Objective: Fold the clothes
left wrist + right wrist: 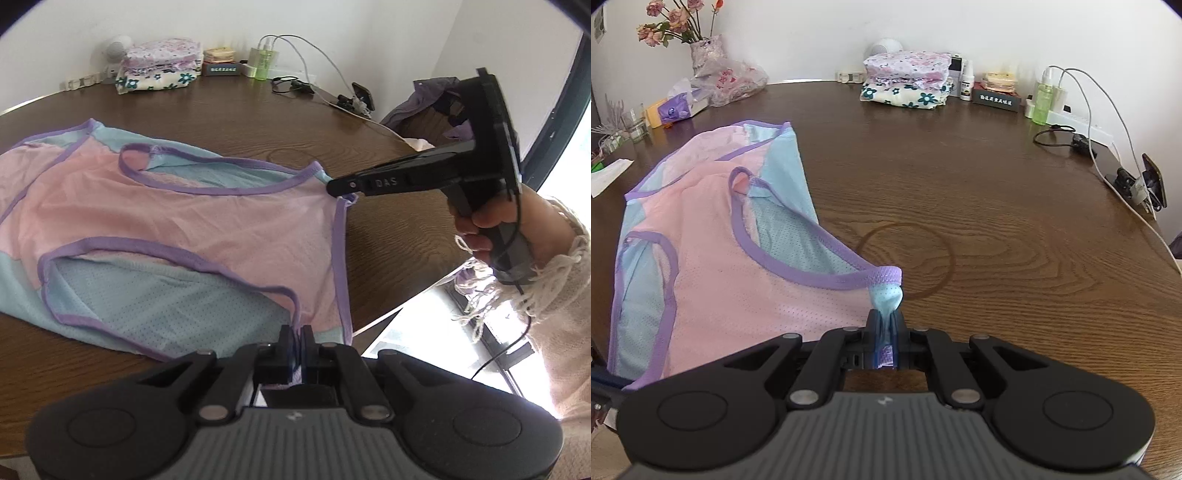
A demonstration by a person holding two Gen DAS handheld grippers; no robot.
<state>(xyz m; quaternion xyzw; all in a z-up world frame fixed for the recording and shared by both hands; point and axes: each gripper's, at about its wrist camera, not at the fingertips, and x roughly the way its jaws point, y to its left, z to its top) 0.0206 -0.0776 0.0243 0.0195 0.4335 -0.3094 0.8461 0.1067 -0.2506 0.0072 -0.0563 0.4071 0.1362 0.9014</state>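
I have the pink and light-blue mesh garment with purple trim (738, 258) spread flat on the dark brown wooden table (997, 221), lying toward the left side. My left gripper (298, 334) is clamped narrow on the near corner of its hem, fabric pinched between the pads. My right gripper (885, 325) is closed tight on a bunched blue corner just under the purple edging. A folded stack of floral cloth (908, 81) sits far back by the wall.
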